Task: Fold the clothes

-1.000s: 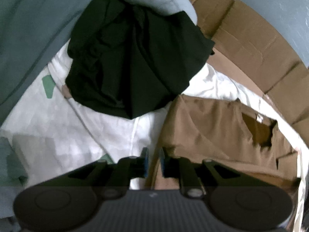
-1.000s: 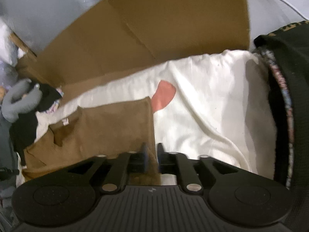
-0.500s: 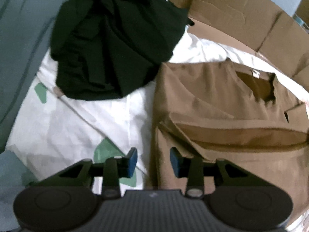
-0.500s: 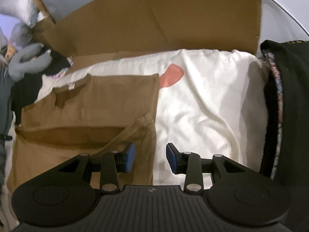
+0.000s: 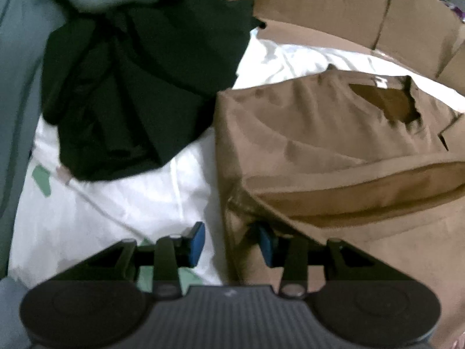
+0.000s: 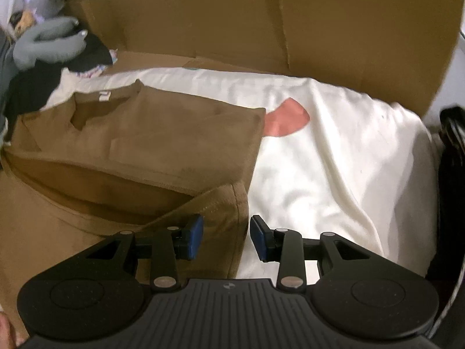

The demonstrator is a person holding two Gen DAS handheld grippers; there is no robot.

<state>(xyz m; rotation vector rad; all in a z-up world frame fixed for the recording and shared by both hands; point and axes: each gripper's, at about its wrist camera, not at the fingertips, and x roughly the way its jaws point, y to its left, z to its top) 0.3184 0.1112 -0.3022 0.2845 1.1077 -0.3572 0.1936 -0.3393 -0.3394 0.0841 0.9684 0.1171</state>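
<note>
left wrist view: left gripper (image 5: 231, 244) has just been opening, its pads now clear of the folded brown t-shirt's (image 5: 334, 145) edge on the white sheet (image 5: 130, 203). right gripper (image 6: 226, 237) likewise parted, straddling the shirt's hem unpinched.

shirt (image 5: 319, 133) on sheet (image 5: 130, 197), cardboard (image 6: 261, 29) behind

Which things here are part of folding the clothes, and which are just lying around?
Part of the job:
- brown shirt, partly folded
- left gripper and right gripper, both open at its edges
- black garment, crumpled

Lying about:
- cardboard box
- white sheet
- grey plush toy
</note>
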